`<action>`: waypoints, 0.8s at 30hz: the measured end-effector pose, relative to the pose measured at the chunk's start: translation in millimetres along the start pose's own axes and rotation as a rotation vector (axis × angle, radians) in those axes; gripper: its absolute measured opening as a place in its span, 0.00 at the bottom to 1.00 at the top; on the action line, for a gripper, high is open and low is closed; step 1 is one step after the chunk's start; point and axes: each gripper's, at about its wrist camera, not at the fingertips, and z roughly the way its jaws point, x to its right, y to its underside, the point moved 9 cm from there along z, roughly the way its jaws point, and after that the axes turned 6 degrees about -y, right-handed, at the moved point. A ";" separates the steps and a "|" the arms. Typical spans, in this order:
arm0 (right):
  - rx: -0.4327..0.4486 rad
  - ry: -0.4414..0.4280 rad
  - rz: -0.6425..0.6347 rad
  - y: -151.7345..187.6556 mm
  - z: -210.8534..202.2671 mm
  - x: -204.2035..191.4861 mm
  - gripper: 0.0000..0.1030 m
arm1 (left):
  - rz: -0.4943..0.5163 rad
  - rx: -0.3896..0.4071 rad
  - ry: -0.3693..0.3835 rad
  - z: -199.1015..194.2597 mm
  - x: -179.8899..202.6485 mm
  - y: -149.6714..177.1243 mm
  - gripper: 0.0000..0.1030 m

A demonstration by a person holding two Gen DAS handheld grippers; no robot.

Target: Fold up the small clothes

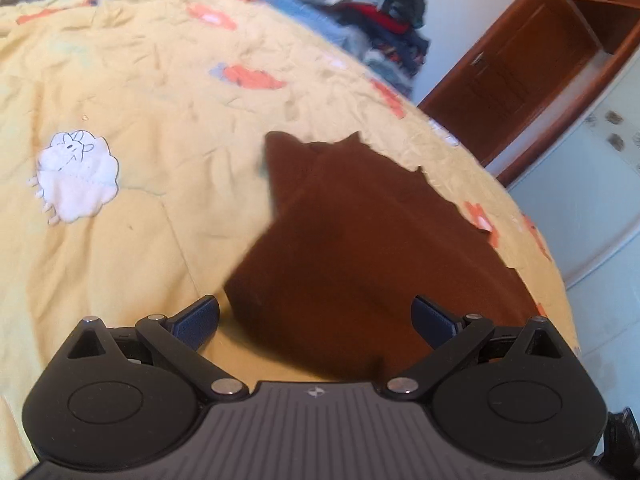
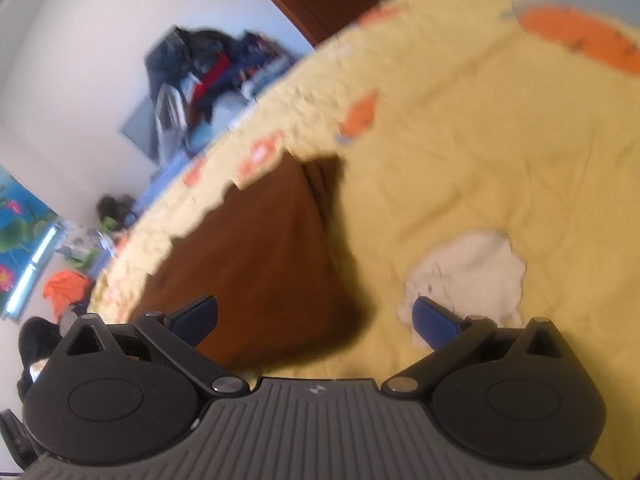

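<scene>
One brown garment [image 1: 360, 240], apparently folded though blur hid its edges, lay on the yellow quilt [image 1: 140, 120] beside one white sheep patch [image 1: 78, 176]. Two grippers, left [image 1: 316, 316] and right [image 2: 316, 316], hung over it, jaws wide, holding nothing.

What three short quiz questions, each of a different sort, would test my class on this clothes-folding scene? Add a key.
1. True or false: the left gripper is shut on the brown garment.
2. Multiple choice: what does the brown garment lie on? A) a wooden floor B) a yellow quilt C) a chair
3. Fill in: the white patch sewn on the quilt shows a cartoon ____.

Key
1. False: both the left gripper and the right gripper have their jaws wide apart and hold nothing.
2. B
3. Sheep
</scene>
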 end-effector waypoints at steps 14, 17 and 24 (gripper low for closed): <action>-0.087 -0.161 0.180 -5.5 50.2 -13.2 0.62 | -0.256 -0.143 0.109 14.2 -17.4 -3.3 0.29; -0.098 -0.166 0.189 -6.7 48.9 -4.3 0.23 | -0.244 -0.146 0.060 11.8 -25.9 -2.7 0.09; -0.090 -0.212 0.131 -11.1 25.0 -9.1 0.20 | -0.165 -0.142 0.046 0.6 -39.7 -0.2 0.09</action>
